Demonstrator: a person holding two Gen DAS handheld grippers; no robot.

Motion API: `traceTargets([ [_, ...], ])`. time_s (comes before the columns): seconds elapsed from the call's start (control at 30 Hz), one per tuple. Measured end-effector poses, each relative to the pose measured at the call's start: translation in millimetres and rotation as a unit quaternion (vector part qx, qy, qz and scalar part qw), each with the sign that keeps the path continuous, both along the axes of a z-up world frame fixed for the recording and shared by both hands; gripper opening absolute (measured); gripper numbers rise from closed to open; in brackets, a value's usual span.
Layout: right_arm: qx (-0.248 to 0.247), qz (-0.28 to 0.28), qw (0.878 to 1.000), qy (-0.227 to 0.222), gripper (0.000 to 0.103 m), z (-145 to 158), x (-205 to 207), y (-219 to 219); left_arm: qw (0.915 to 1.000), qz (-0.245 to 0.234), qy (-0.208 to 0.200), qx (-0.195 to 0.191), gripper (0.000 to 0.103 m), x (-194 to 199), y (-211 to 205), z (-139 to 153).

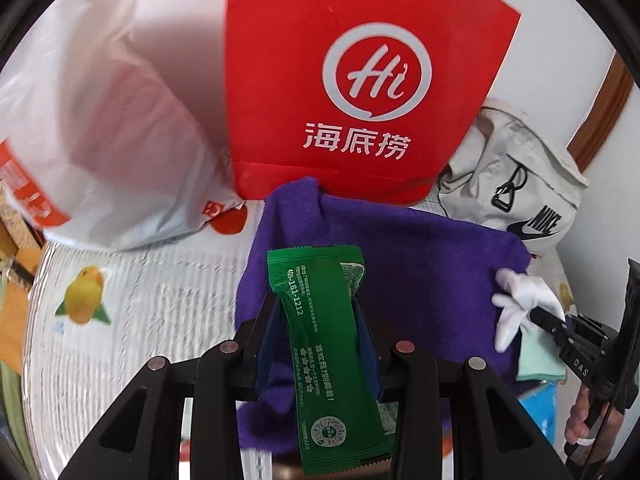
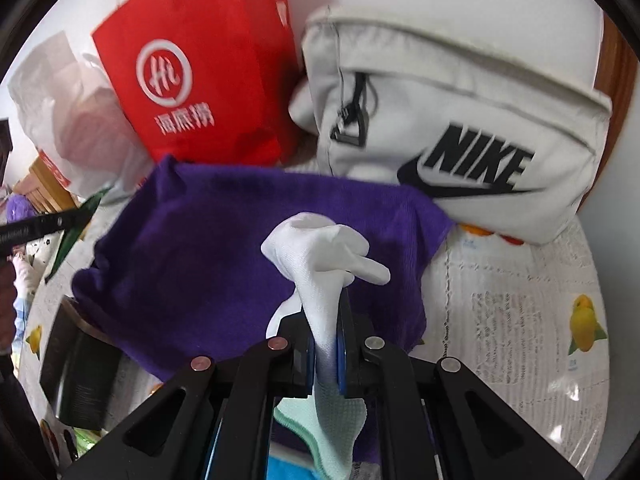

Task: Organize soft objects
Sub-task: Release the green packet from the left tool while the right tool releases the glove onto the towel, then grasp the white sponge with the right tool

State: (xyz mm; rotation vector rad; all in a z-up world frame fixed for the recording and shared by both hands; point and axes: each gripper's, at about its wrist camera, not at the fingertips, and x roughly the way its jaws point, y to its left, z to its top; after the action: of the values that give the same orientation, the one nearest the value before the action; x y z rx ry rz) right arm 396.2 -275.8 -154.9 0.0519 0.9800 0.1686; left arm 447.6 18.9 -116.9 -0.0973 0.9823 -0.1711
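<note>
The left gripper (image 1: 316,320) is clamped on a green sachet (image 1: 328,344), which stands upright between its jaws over a purple cloth (image 1: 400,272) spread on the tablecloth (image 1: 160,300). The right gripper (image 2: 328,344) is pinched tight on a white glove (image 2: 324,252), whose limp fingers flop toward 2 o'clock above the same purple cloth; in the left wrist view that glove sits at 3 o'clock. Behind the cloth, at 12 o'clock, a red paper bag (image 1: 360,80) stands upright with a white circled "Hi" logo and three Chinese characters below it. A white plastic bag (image 1: 104,140) with orange print leans at 10 o'clock, touching the red bag. A pale grey bag (image 2: 460,132) lies at 2 o'clock, printed "NIKE" with the swoosh in black, its edge resting on the cloth's far corner. The sachet carries white print, including "40?-181-1212" with one digit unclear. The tablecloth shows yellow fruit with green leaves. A mint-green cloth (image 2: 300,424) and something blue lie below the right gripper.
</note>
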Motion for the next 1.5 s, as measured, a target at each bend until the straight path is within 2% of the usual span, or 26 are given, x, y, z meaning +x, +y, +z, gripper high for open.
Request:
traceTargets([
  [0.07, -0.003, 0.000, 1.000, 0.009, 0.010, -6.2, 3.1, -1.6, 1.0000, -0.005, 0.005, 0.006, 0.035, 10.3, -4.8, -6.1],
  [0.1, -0.003, 0.000, 1.000, 0.011, 0.016, -7.9, 3.8, -2.2, 0.9999, -0.005, 0.010, 0.007, 0.035, 15.7, -6.6, -10.0],
  [0.17, -0.003, 0.002, 1.000, 0.012, 0.038, -9.5, 2.6, -3.7, 0.9997, -0.009, 0.021, 0.004, 0.035, 25.7, -9.1, -17.9],
  [0.2, 0.000, 0.004, 1.000, 0.008, 0.058, -9.1, 0.8, -4.5, 0.9996, -0.011, 0.027, -0.001, 0.035, 31.1, -10.2, -22.0],
  [0.23, 0.002, 0.005, 1.000, 0.001, 0.067, -7.9, -0.8, -4.7, 0.9994, -0.011, 0.032, -0.004, 0.035, 36.1, -10.4, -25.0],
  [0.3, 0.008, 0.003, 1.000, -0.013, 0.067, -4.2, -5.0, -6.9, 0.9992, -0.011, 0.038, -0.006, 0.035, 45.3, -11.5, -31.5],
  [0.43, 0.028, 0.001, 1.000, -0.015, 0.068, -0.3, -8.3, -10.1, 0.9988, -0.009, 0.048, 0.000, 0.035, 56.5, -13.3, -41.5],
  [0.63, 0.016, -0.001, 0.999, -0.042, 0.068, 15.3, -17.7, -11.5, 0.9984, -0.009, 0.055, 0.008, 0.038, 64.8, -17.2, -51.3],
  [0.7, 0.014, 0.000, 0.999, -0.050, 0.068, 20.5, -18.5, -9.9, 0.9979, -0.009, 0.064, 0.004, 0.042, 66.3, -18.4, -52.7],
  [0.8, 0.012, 0.006, 0.998, -0.056, 0.068, 27.8, -21.6, -9.0, 0.9975, -0.012, 0.070, -0.004, 0.055, 64.0, -19.0, -49.6],
  [0.87, 0.016, 0.017, 0.997, -0.067, 0.068, 33.8, -27.6, -6.5, 0.9981, -0.011, 0.059, 0.008, 0.068, 58.3, -21.2, -42.7],
  [0.97, 0.023, 0.021, 0.997, -0.072, 0.068, 41.0, -36.5, -1.7, 0.9987, -0.016, 0.044, 0.019, 0.068, 48.3, -19.1, -31.3],
  [1.13, 0.023, 0.019, 0.997, -0.066, 0.068, 50.5, -59.7, 8.1, 0.9995, -0.019, 0.012, 0.021, 0.068, 16.4, -15.6, -2.4],
  [1.23, 0.019, 0.012, 0.998, -0.066, 0.068, 59.6, -79.3, 12.5, 0.9994, -0.021, -0.011, 0.024, 0.068, -16.2, -9.0, 18.3],
  [1.5, 0.027, 0.009, 0.998, -0.064, 0.069, 81.5, -141.1, 22.1, 0.9997, -0.012, -0.014, -0.013, 0.068, -98.7, 12.8, 51.0],
])
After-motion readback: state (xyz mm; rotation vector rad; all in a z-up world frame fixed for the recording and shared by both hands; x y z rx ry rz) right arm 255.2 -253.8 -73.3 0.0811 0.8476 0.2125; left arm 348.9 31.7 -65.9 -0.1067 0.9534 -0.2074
